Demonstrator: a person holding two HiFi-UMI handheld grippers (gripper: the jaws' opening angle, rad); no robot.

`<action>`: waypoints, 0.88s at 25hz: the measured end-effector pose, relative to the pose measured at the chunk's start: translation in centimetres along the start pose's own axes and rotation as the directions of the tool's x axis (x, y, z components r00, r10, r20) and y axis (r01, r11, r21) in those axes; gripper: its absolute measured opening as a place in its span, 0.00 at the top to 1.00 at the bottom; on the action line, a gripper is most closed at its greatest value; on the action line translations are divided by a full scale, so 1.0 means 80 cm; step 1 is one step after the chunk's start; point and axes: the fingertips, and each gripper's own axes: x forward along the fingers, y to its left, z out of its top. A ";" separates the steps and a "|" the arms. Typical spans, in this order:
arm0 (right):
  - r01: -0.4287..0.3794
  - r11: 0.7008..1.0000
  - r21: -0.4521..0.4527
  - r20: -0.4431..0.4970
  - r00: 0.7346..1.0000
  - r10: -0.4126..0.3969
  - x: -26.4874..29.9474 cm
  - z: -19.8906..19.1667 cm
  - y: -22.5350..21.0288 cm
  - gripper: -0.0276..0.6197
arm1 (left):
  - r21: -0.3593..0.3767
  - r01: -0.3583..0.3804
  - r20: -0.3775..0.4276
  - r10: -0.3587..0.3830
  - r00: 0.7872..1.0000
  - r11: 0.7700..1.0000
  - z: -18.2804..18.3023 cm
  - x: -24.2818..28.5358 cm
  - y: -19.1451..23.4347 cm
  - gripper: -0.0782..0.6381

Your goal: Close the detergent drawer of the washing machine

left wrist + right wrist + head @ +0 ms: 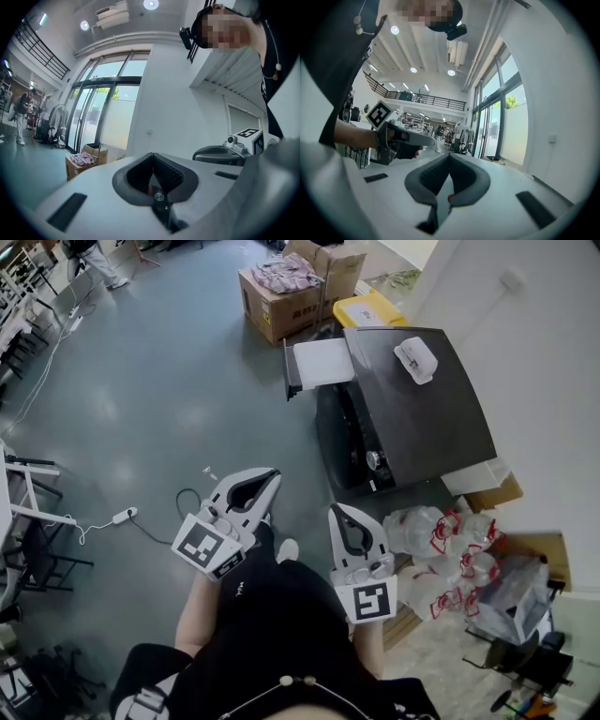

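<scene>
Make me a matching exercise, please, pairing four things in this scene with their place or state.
Things:
1. drawer
2. pouch
3. clothes
4. left hand-held gripper

Places or states:
a. on top of the washer
b. in the box
c. shut, empty
d. pulled out

Pairs: 1-d, 2-a, 3-b, 4-c.

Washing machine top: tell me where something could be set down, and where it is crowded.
The dark top is bare except for a white packet near its far edge. The grey floor left of the open drawer is bare. Crowded: cardboard box beyond, plastic bags on the near side.
</scene>
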 end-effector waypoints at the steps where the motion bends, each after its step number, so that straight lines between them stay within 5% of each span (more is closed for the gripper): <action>1: 0.002 1.000 0.006 -0.016 1.000 -0.002 0.003 -0.005 -0.002 0.95 | 0.005 -0.002 -0.004 0.002 1.000 1.000 -0.001 0.005 0.003 0.88; 13: 0.070 0.993 0.095 -0.038 0.997 -0.067 0.091 -0.025 -0.056 0.95 | 0.076 -0.015 -0.038 0.018 0.999 0.997 0.004 0.061 0.095 0.88; 19: 0.017 0.999 -0.042 -0.232 0.972 -0.026 0.180 -0.065 -0.050 0.95 | 0.008 0.065 -0.020 -0.065 0.998 0.998 0.000 0.090 0.162 0.88; 22: -0.011 1.000 -0.025 -0.279 0.960 0.004 0.223 -0.086 -0.043 0.92 | -0.037 0.073 -0.041 -0.075 0.996 0.997 -0.014 0.104 0.198 0.88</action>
